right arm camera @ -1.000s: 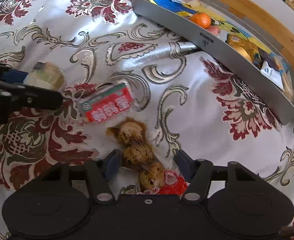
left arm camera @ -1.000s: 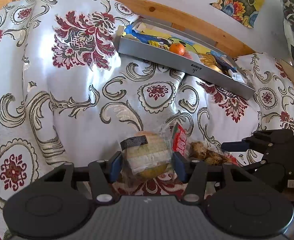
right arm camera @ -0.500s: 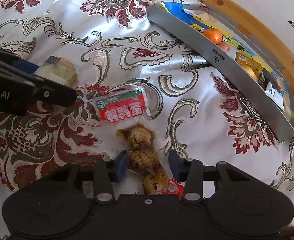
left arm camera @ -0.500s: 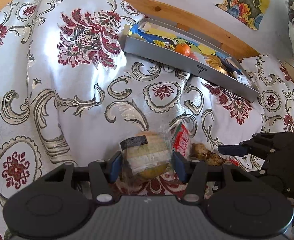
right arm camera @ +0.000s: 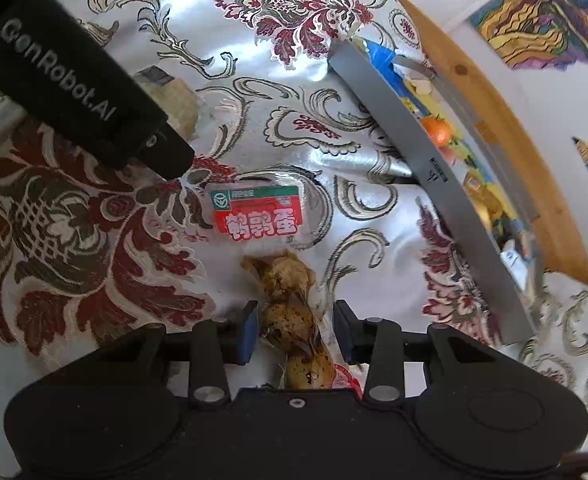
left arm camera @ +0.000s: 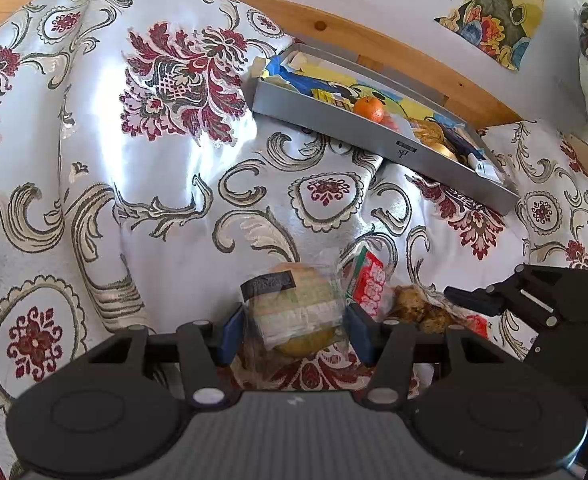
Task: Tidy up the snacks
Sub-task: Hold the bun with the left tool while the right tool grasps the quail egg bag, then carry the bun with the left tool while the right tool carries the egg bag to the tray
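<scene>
Floral satin cloth point(left arm camera: 165, 184) carries the snacks: left gripper point(left arm camera: 294, 330) jaws clamp a clear-wrapped layered bun point(left arm camera: 298, 312); right gripper point(right arm camera: 296, 334) jaws seemingly pinch the speckled quail-egg pack point(right arm camera: 289, 312).

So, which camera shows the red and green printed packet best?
The right wrist view: the red and green printed packet lies flat on the cloth, its face fully visible and readable. In the left wrist view the packet appears edge-on and narrow, partly behind the clear-wrapped round cake.
</scene>
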A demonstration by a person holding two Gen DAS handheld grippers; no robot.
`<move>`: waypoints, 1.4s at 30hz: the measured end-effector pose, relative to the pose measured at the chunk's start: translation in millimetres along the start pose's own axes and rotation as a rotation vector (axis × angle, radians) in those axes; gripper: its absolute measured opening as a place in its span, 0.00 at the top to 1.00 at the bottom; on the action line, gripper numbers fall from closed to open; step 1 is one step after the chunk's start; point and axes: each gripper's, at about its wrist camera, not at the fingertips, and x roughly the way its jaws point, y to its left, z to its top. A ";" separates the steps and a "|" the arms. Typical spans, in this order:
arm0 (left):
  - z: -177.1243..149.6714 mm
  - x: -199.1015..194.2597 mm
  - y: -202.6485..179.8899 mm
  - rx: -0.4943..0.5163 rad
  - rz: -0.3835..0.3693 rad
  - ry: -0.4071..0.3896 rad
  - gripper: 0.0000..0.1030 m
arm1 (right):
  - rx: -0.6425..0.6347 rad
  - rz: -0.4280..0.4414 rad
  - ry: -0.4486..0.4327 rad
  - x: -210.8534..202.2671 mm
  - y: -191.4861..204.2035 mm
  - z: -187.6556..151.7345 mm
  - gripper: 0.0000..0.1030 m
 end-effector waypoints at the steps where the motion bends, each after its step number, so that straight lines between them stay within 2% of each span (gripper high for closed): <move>1: 0.1 -0.2 0.0 -0.001 0.000 -0.002 0.43 | -0.007 -0.013 -0.003 -0.9 0.2 -0.1 0.61; 18: 1.0 -1.3 -0.3 -0.003 -0.004 -0.016 0.43 | -0.069 -0.126 -0.008 -15.6 -0.7 -3.5 0.61; 19: 0.8 -1.7 -1.0 -0.003 -0.004 -0.017 0.43 | -0.069 -0.132 -0.006 -15.9 -2.2 -3.7 0.73; 23: 1.2 -2.0 -1.4 -0.003 -0.007 -0.019 0.43 | -0.038 -0.166 0.015 -16.7 -12.0 -5.8 0.81; 27: 1.3 -2.1 -1.6 -0.002 -0.009 -0.018 0.43 | -0.013 -0.157 0.026 -14.9 -16.9 -8.2 0.81; 33: 1.4 -2.8 -1.3 -0.002 -0.010 -0.020 0.43 | -0.055 -0.155 0.032 -8.7 -8.6 -7.3 0.81; 42: 1.7 -3.9 -0.4 -0.004 -0.014 -0.024 0.43 | -0.029 -0.190 -0.005 -16.2 -12.5 -5.8 0.83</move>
